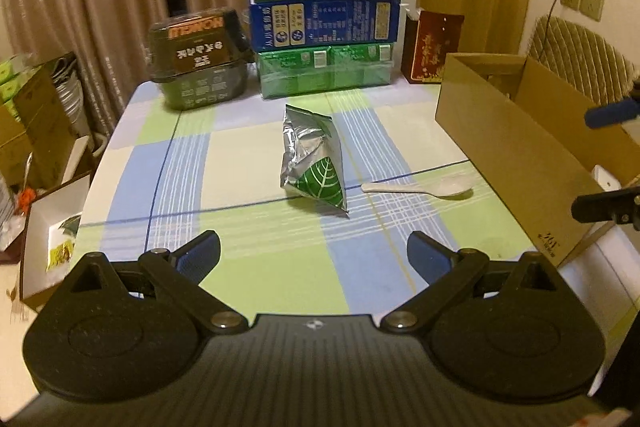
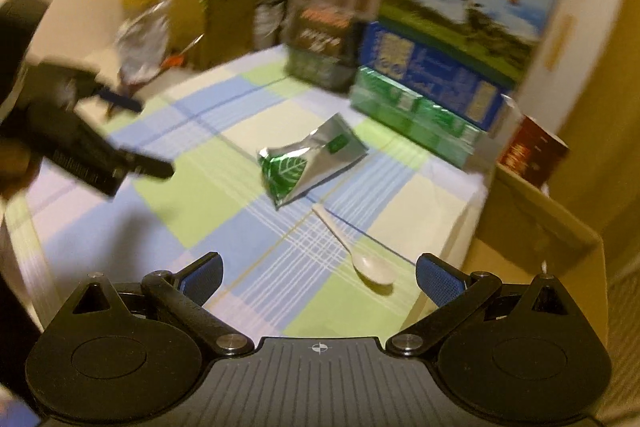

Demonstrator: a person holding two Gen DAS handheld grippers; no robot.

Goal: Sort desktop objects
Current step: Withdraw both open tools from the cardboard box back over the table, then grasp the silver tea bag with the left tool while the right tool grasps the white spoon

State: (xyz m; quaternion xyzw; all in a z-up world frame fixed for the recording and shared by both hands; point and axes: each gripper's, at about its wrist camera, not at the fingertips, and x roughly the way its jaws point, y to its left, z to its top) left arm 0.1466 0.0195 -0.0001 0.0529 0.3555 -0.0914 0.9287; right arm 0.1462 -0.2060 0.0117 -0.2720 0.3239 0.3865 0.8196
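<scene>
A crumpled silver foil pouch with a green leaf print (image 1: 311,157) (image 2: 306,159) lies mid-table on the checked cloth. Just right of it rests a white plastic spoon (image 1: 424,187) (image 2: 354,249), apart from the pouch. My left gripper (image 1: 314,259) hovers open, short of the pouch, nothing between its fingers. My right gripper (image 2: 318,277) is open too, just short of the spoon's bowl, empty. In the left wrist view the right gripper's fingers (image 1: 610,113) show at the right edge, over the open cardboard box (image 1: 516,147). In the blurred right wrist view, the left gripper's fingers (image 2: 154,167) show at the left.
Stacked milk cartons (image 1: 326,27) (image 2: 436,79), a dark noodle pack (image 1: 200,59) and a red box (image 1: 430,47) line the table's far edge. The cardboard box (image 2: 536,227) takes up the right side. Boxes and clutter (image 1: 48,147) sit off the table's left edge.
</scene>
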